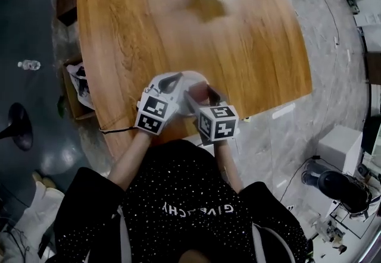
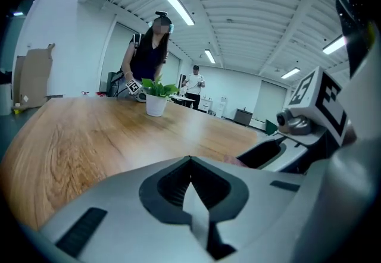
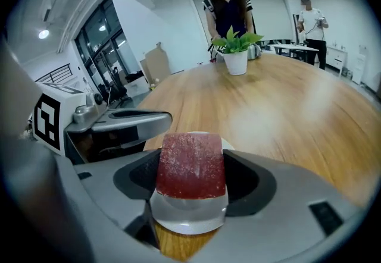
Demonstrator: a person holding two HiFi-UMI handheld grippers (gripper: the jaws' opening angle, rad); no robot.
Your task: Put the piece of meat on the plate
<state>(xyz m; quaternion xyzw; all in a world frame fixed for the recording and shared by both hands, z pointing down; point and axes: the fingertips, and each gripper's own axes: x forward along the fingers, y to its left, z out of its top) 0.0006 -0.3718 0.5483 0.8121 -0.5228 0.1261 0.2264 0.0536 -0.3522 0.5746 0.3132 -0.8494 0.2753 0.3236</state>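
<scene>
Right gripper (image 3: 190, 187) clamped on piece of meat (image 3: 190, 163), red slab upright between jaws, held directly over white plate (image 3: 189, 219); contact with plate unclear. Likely lowering for release. Left gripper (image 2: 191, 196) just beside, jaws closed on what looks like plate rim, probably steadying it. Wooden table (image 3: 280, 107) underneath, potted plant (image 3: 236, 53) well apart.

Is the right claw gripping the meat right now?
Yes, the piece of meat stands pinched between the right claw's jaws, above the white plate.
</scene>
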